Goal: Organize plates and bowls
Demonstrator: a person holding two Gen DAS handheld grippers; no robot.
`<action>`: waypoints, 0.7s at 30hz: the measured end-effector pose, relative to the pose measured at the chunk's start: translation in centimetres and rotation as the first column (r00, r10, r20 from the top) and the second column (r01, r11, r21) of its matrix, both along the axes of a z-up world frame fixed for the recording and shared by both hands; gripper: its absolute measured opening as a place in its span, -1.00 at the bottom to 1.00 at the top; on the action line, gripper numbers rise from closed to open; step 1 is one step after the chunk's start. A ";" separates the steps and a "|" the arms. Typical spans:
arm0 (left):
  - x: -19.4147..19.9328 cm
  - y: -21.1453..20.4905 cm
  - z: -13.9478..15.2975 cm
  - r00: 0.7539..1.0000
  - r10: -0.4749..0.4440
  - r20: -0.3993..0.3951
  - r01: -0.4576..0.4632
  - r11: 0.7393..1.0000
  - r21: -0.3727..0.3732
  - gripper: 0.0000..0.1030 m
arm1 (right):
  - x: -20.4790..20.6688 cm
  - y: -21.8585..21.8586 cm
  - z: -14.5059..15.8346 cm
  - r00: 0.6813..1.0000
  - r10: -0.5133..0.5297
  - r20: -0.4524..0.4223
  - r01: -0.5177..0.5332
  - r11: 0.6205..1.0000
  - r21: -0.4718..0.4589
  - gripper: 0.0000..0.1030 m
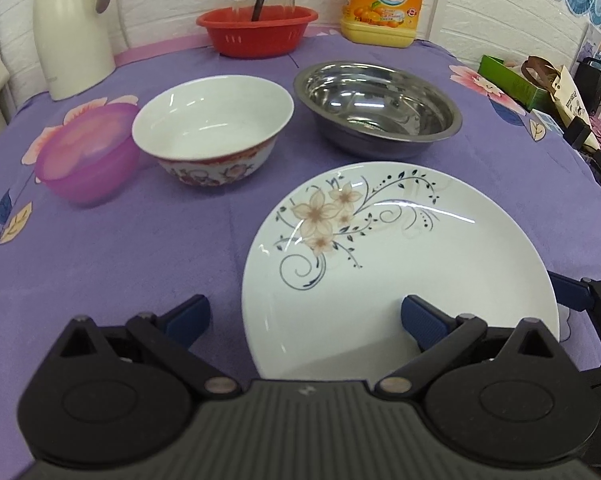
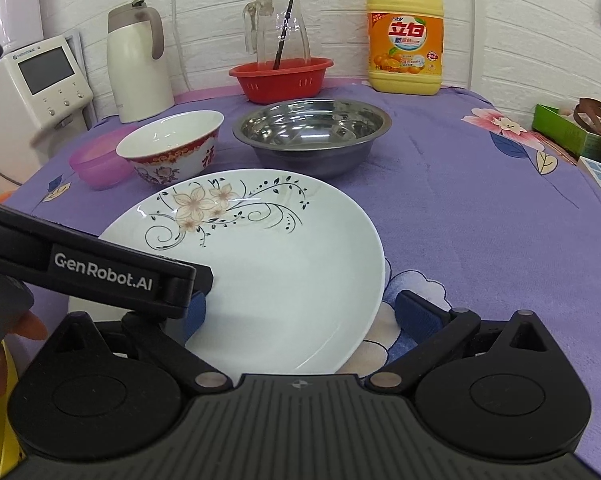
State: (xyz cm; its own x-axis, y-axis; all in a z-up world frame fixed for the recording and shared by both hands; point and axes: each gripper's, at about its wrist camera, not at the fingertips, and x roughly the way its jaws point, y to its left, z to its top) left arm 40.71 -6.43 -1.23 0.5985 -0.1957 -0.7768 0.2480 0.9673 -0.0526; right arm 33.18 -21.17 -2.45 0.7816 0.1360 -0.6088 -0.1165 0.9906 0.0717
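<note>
A: Now, item one, largest: the purple flowered tablecloth point(image 1: 140, 264). What sits nearest you on it?

B: Item two: the white plate point(image 1: 400, 256) with tan flowers and dark scrollwork, flat on the cloth, directly ahead of both tools. Your left gripper point(image 1: 304, 316) stands wide, its right finger over the plate's near part, its left finger over bare cloth. Your right gripper point(image 2: 300, 312) is also wide and holds nothing; the plate's near right rim lies between its fingers, so I judge it the better placed.

A: And beyond?

B: Item three: the steel bowl point(image 1: 380, 108), behind the plate. Item four: the white china bowl point(image 1: 212, 124) with a red patterned band, left of the steel one. Item five: the small pink plastic bowl point(image 1: 88, 152), just beside the china bowl.
</note>
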 end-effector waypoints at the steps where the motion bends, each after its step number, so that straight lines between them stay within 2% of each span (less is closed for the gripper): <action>1: 0.0 0.0 0.0 1.000 -0.006 -0.003 0.006 1.000 0.000 0.96 | 0.0 0.1 0.0 1.000 -0.001 -0.002 0.001 1.000 -0.002 1.00; 5: 0.3 0.8 0.2 0.999 -0.040 -0.021 0.040 0.999 -0.036 0.96 | 0.0 -0.6 0.3 1.000 0.028 -0.012 -0.028 1.000 0.010 1.00; 8: 0.4 1.4 0.1 1.000 -0.008 -0.007 0.008 1.000 -0.029 0.96 | -0.1 -1.9 0.4 0.999 -0.032 -0.011 0.032 0.999 0.036 1.00; 12: 0.4 1.3 0.1 1.000 -0.001 0.001 0.001 0.999 -0.035 0.95 | -0.3 -0.8 0.3 1.000 0.009 -0.020 -0.009 1.000 -0.009 1.00; 16: 0.3 1.0 0.1 1.000 -0.030 0.005 0.030 0.999 -0.039 0.91 | -0.5 0.0 0.3 0.999 0.046 -0.007 -0.046 0.999 -0.003 1.00; 18: 0.2 0.6 0.2 0.999 -0.052 0.005 0.052 0.997 -0.050 0.88 | -0.6 0.3 0.4 0.998 0.065 0.005 -0.065 0.998 0.006 1.00; 20: 0.0 0.1 0.4 0.996 -0.092 0.002 0.092 0.991 -0.098 0.74 | -0.6 0.4 0.4 0.998 0.055 0.008 -0.055 0.998 0.006 1.00; 21: -0.1 -0.3 0.5 0.996 -0.089 -0.005 0.088 0.992 -0.095 0.74 | -0.7 0.4 0.4 0.999 0.053 0.010 -0.053 0.999 0.006 1.00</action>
